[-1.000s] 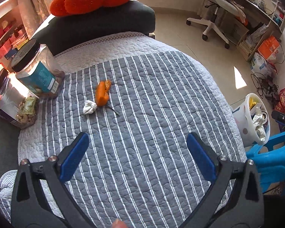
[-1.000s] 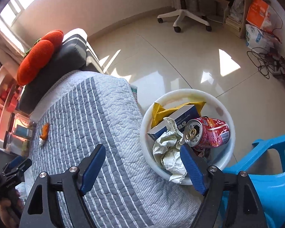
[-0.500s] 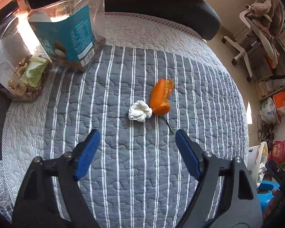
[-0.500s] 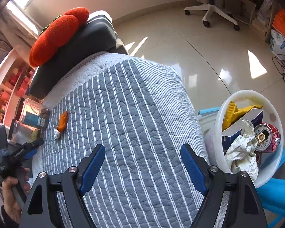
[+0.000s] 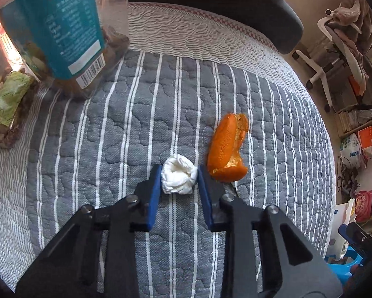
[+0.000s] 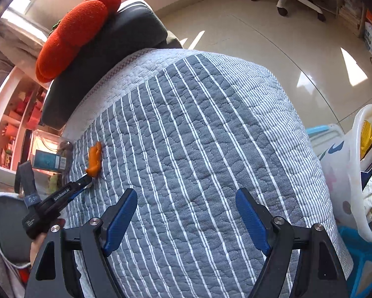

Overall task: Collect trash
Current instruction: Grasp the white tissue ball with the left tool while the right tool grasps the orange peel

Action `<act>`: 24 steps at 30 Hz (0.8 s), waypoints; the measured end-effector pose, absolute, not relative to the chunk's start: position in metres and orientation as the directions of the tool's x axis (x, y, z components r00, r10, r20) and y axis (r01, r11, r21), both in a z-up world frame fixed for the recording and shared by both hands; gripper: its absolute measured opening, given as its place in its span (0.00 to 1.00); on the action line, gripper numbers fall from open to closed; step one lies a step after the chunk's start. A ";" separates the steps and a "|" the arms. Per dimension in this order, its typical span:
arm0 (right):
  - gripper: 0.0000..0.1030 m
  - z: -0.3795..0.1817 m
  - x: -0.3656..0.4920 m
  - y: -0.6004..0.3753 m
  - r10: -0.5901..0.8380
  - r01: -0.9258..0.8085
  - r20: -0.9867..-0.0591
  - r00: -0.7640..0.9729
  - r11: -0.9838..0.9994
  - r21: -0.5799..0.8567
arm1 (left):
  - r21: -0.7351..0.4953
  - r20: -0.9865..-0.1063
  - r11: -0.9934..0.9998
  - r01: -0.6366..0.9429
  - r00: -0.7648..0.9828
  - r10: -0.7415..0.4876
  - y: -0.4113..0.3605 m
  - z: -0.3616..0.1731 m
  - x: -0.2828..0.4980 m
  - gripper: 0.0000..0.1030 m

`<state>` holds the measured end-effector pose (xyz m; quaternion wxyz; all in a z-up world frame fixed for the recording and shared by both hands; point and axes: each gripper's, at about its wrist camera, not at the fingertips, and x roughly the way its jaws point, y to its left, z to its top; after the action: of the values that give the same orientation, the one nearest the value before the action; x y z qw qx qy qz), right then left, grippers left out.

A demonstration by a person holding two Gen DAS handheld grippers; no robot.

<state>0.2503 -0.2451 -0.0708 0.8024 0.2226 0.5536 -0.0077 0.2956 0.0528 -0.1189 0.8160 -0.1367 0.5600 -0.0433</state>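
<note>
1. The left gripper point(image 5: 178, 177) is clamping its jaws on a white tissue wad point(image 5: 179, 178), lying at centre frame on the striped quilt point(image 5: 141, 129).
2. An orange peel point(image 5: 226, 149) is lying just right of the wad, touching the right jaw.
3. The right gripper point(image 6: 186, 219) is hovering with jaws wide and empty over the quilt; the bin point(image 6: 359, 173) is showing at right edge.
4. The wad is looking light, soft and crushable; pinching it across its middle is likely holding it well.
</note>
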 end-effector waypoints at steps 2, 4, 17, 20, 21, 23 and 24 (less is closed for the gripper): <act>0.80 -0.075 0.253 -0.237 0.230 0.257 -0.896 0.380 0.905 0.341 | -0.272 -0.896 0.960 -0.066 0.381 -0.227 0.058 -0.115 0.292 0.27; 0.80 -0.078 0.257 -0.227 0.222 0.241 -0.902 0.371 0.915 0.325 | -0.275 -0.894 0.960 -0.058 0.382 -0.233 0.065 -0.108 0.284 0.27; 0.77 -0.110 0.325 -0.089 0.368 0.031 -0.865 0.341 0.915 0.402 | -0.150 -0.910 0.985 -0.088 0.401 -0.102 0.143 -0.073 0.237 0.27; 0.70 -0.118 0.337 -0.065 0.351 0.010 -0.867 0.352 0.925 0.379 | -0.145 -0.910 0.984 -0.101 0.404 -0.092 0.155 -0.071 0.231 0.27; 0.66 -0.121 0.340 -0.059 0.339 0.006 -0.870 0.357 0.931 0.365 | -0.143 -0.910 0.984 -0.101 0.404 -0.091 0.157 -0.071 0.230 0.27; 0.60 -0.124 0.345 -0.052 0.325 -0.002 -0.870 0.370 0.937 0.349 | -0.138 -0.910 0.985 -0.103 0.405 -0.085 0.159 -0.069 0.227 0.27; 0.56 -0.125 0.347 -0.049 0.319 -0.007 -0.870 0.377 0.940 0.342 | -0.136 -0.910 0.985 -0.102 0.406 -0.083 0.161 -0.069 0.226 0.27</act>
<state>0.3470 -0.0487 -0.1254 0.8175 0.1419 0.5492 0.0999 0.2258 0.1610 -0.0689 0.8340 -0.0851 0.5451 0.0057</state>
